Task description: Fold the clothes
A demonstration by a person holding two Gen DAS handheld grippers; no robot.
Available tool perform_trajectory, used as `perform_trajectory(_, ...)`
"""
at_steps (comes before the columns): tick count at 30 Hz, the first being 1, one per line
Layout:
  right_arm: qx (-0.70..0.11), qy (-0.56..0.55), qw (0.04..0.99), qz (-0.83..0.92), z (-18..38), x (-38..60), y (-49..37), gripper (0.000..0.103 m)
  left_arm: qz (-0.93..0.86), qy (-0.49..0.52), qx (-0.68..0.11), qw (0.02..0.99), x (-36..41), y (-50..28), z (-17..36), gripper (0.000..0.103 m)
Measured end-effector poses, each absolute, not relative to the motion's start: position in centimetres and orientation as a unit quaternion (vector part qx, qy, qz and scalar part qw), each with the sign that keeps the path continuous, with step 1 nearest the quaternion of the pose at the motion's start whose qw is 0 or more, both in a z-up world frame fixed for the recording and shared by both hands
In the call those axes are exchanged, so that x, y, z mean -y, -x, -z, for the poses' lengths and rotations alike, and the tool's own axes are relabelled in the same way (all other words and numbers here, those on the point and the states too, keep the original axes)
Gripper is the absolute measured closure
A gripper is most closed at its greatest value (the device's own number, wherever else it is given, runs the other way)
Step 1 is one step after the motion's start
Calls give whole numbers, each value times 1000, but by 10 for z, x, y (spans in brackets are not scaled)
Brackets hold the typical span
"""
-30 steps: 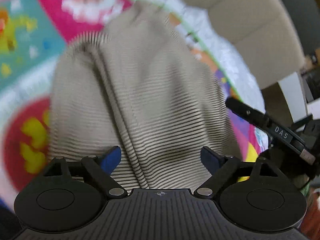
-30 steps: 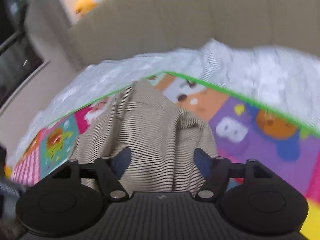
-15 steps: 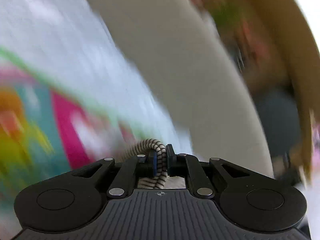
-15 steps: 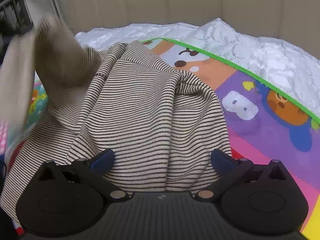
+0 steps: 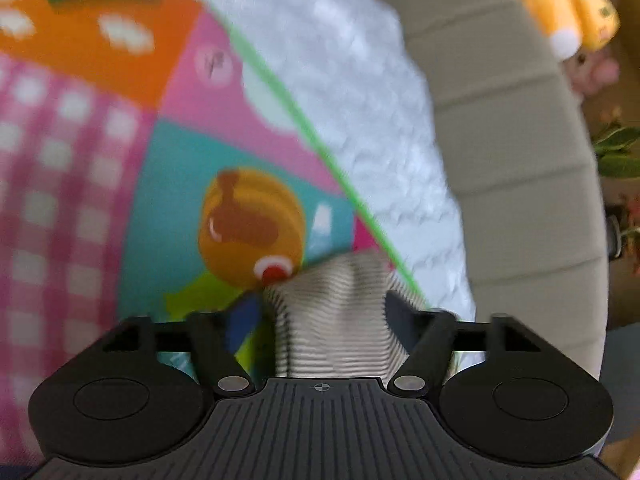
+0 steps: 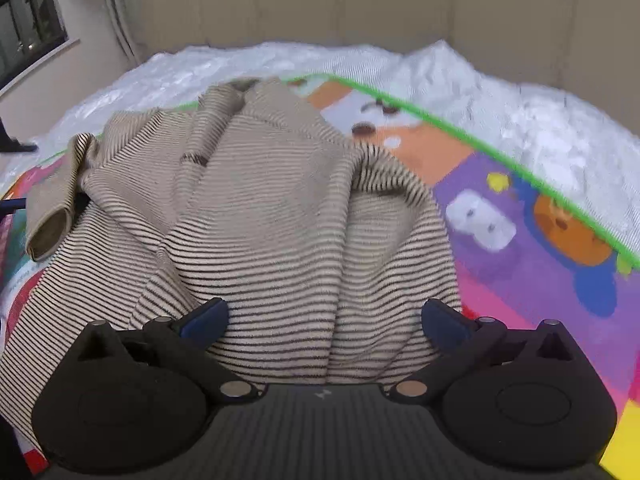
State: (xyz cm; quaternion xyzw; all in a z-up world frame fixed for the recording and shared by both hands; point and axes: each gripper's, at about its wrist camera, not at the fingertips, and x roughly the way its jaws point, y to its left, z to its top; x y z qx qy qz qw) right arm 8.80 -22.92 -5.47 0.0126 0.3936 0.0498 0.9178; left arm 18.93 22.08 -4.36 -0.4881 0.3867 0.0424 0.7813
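- Left gripper [image 5: 320, 316]: fingers [image 5: 240, 322] parted, blue pads on either side of a bunched strip of striped sweater [image 5: 340, 320]; cloth fills most of the gap, right finger against it, contact on the left too blurred to judge.
- Just beyond those fingers: colourful play mat [image 5: 140, 200] with a pancake picture [image 5: 250, 226], pink checks to the left, an orange panel further off, all softened by motion blur.
- Past the mat's green border [image 5: 320, 140]: white quilted bedcover [image 5: 360, 80], then a beige padded headboard [image 5: 500, 160].
- At the far right edge: yellow plush toy [image 5: 576, 16], a pink one below it, green leaves lower down.
- Right gripper [image 6: 324, 320]: fingers [image 6: 204, 318] spread wide, holding nothing, poised over the near hem of the striped sweater [image 6: 280, 220].
- Sweater itself: lying crumpled on the mat, beige with thin dark stripes, folds running from the hem up toward the far edge; one sleeve [image 6: 56, 208] doubled over at the left with its open cuff facing the camera.
- To the right of the sweater: bare mat [image 6: 520, 240] in purple, orange and pink cartoon panels, edged in green.
- Further out: rumpled white bedcover [image 6: 520, 120], beige headboard [image 6: 400, 12] behind it, a window [image 6: 28, 12] and curtain at the upper left.
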Motion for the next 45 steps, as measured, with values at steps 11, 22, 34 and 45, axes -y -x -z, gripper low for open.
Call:
perform_trajectory(11, -349, 140, 922, -94, 34, 176, -118, 65, 65, 294, -380, 875, -97, -204, 15, 7)
perform_trajectory(22, -382, 283, 867, -152, 59, 116, -175, 83, 235, 319, -469, 789, -54, -205, 57, 7)
perform_trajectory(34, -359, 336, 859, -139, 42, 174, -226, 91, 257, 323, -502, 760, -45, -218, 89, 6)
perform_trajectory(45, -403, 41, 913, -35, 62, 257, -233, 46, 211, 353, -443, 796, -71, -222, 80, 16)
